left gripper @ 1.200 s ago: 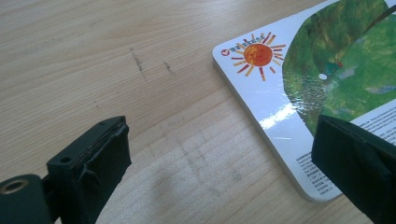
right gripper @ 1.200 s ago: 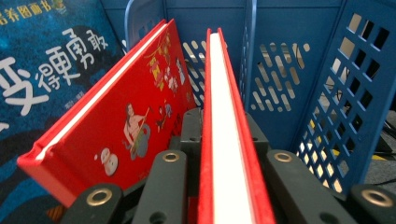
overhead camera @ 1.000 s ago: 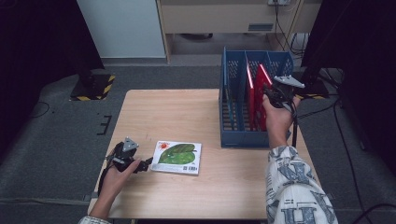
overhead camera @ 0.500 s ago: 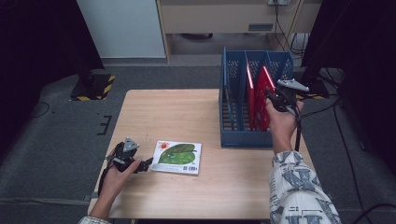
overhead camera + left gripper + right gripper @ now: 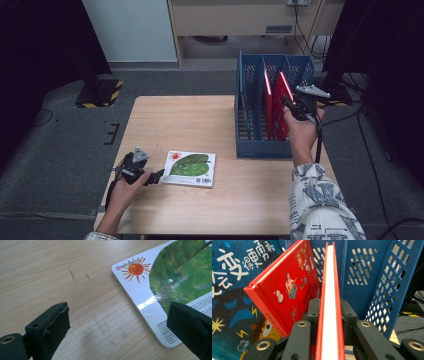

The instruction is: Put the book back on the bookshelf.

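**Meanwhile, a red book is held upright in the rack**

Largest first, the wooden surface (image 5: 210, 120) is seen carrying a blue slotted rack (image 5: 250, 146) at its right side (open at the top, with dividers). Within the rack's right-hand slots two red books stand on edge; the nearer red book (image 5: 329, 302) is clamped by the right gripper (image 5: 295, 106), whose jaws are pressed on both covers at its upper edge. Its long axis is seen running straight away from that gripper, pages uppermost, with the second red book (image 5: 287, 287) leaning just beside it. A picture book (image 5: 191, 168) with a green leaf cover lies flat near the surface's front left. Just beside its left edge the left gripper (image 5: 152, 176) is rested, jaws spread and holding nothing, so this book is judged nearest to the left hand.
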